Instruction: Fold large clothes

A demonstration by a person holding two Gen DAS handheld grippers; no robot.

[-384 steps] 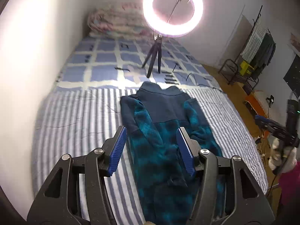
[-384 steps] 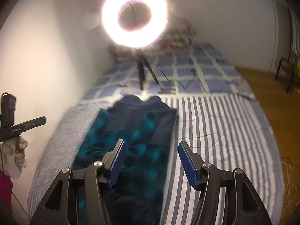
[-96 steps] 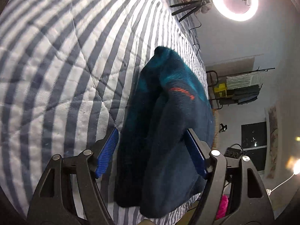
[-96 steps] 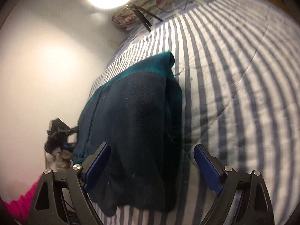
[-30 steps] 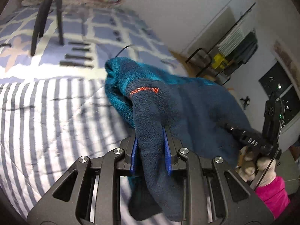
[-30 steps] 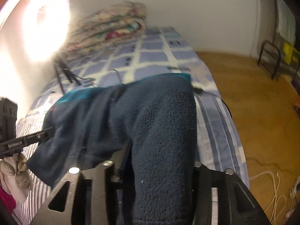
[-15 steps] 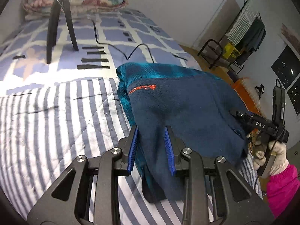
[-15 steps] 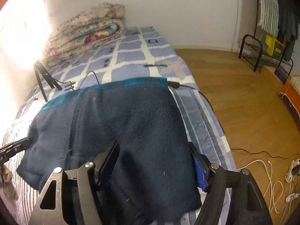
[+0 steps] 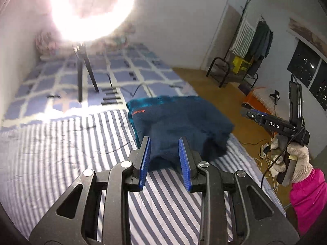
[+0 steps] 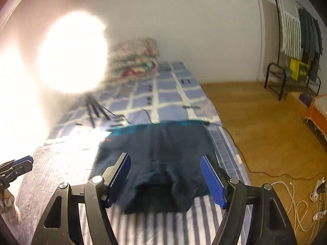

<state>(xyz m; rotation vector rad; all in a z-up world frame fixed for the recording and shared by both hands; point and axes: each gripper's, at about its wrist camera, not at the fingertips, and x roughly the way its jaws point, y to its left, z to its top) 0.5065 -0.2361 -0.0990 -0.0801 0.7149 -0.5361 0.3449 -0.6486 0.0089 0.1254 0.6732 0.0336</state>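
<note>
fleece [image 9: 179, 122] now folded on the bed, released, both tools [image 9: 164, 162] [image 10: 166, 178] opened, lifted clear

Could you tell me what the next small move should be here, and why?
Probably lower the right gripper to smooth the fleece's rumpled near edge. The fleece lies folded on the striped bed, and both the right and left gripper hang above it with jaws apart.

Left black two-finger gripper with blue pads [image 9: 164, 160]: jaws narrowly parted, empty, angled downward. Right black blue-padded gripper [image 10: 166, 177]: jaws wide, empty; its gloved hand [image 9: 290, 159] at 3 o'clock.
</note>
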